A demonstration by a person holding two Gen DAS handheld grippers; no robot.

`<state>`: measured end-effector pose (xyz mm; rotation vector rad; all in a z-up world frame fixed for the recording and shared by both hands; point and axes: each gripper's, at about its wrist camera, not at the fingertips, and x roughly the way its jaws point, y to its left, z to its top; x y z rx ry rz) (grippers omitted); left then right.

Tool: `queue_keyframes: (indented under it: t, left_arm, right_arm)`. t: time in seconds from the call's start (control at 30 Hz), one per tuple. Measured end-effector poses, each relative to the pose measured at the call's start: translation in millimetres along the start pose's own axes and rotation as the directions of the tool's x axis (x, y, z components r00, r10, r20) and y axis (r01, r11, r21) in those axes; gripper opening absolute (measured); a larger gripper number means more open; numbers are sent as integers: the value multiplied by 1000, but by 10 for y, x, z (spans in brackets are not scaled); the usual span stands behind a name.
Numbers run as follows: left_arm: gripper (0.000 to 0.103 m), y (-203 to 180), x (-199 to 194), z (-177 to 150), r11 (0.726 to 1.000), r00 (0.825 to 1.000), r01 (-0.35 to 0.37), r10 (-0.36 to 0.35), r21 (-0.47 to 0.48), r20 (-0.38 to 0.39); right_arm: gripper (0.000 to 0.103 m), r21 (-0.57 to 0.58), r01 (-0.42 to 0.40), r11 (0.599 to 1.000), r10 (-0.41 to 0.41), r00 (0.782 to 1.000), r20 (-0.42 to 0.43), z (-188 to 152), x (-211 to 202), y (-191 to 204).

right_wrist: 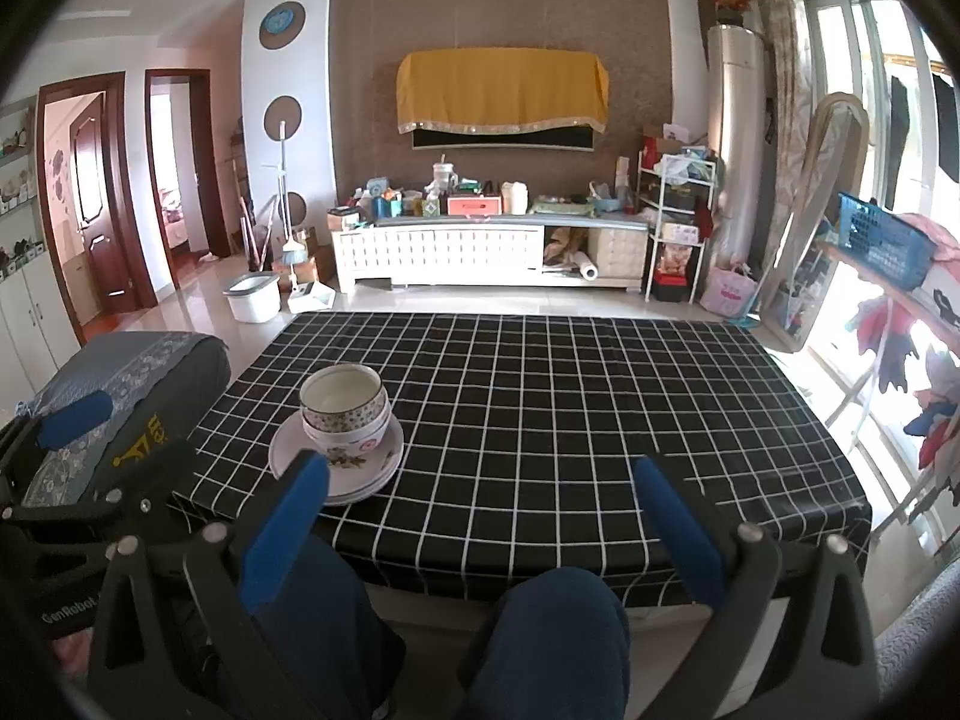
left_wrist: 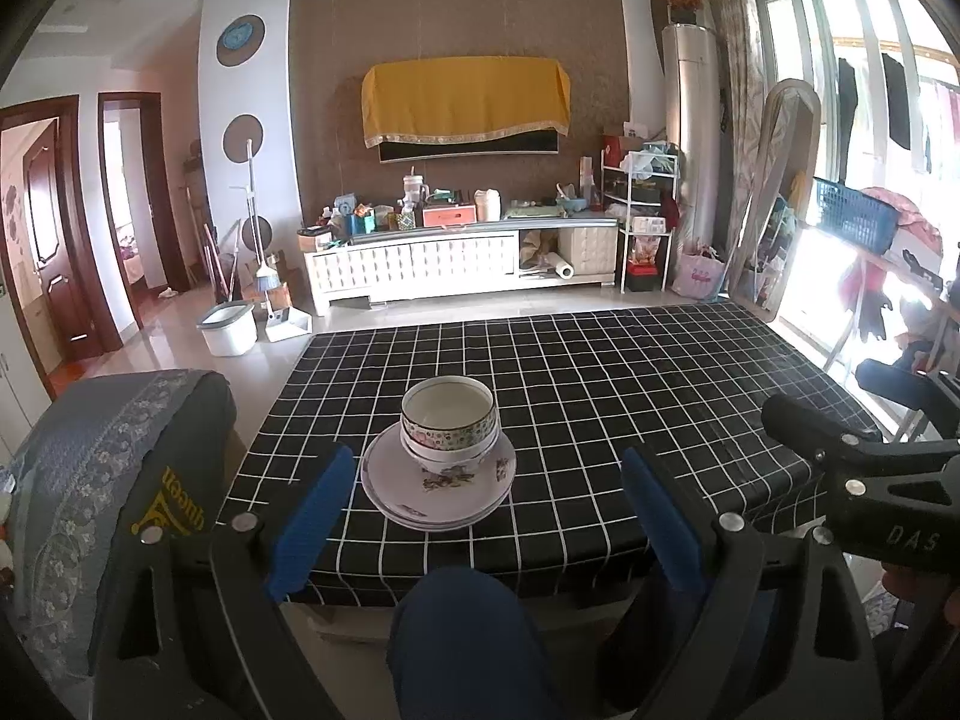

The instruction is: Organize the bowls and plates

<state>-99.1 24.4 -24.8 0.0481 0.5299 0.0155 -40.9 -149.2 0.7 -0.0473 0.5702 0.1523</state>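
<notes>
**Stacked bowls and plates on a checked tabletop, both grippers held back**

A tabletop point(left_wrist: 600, 372) draped in glossy black cloth with a white grid fills the middle of both views. On it sits one pile: two round bowls point(left_wrist: 449, 423), nested, with a busy floral band on the upper one and a white inside, standing on two shallow plates point(left_wrist: 438, 483) with pale glazed rims and a flower print.

In the left wrist view the pile sits dead centre, between the fingers of the left hand-held gripper point(left_wrist: 486, 516). Its blue padded fingers stand wide apart, holding nothing, short of the plates. At 3 o'clock this view alone shows the black frame of the right hand-held gripper point(right_wrist: 480, 528) from the side.

In the right wrist view the pile lies toward 9 o'clock, just beyond the left blue pad. This gripper's fingers are also spread wide and empty. Only here do two knees in dark blue trousers point(right_wrist: 558, 630) appear, at 6 o'clock. A grey patterned cushion point(left_wrist: 108, 450) lies at 9 o'clock.
</notes>
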Motion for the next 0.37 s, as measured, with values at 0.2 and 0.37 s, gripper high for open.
queue_keyframes:
  t: [0.2, 0.37]
  left_arm:
    - [89, 1, 5, -8, 1000, 1000, -4, 4, -10, -3]
    - [89, 6, 1, -15, 1000, 1000, -1, 1, -14, -4]
  right_arm:
    - [103, 0, 0, 1000, 0, 1000, 1, -3, -3, -6]
    - [103, -1, 0, 1000, 0, 1000, 1, -7, -1, -7]
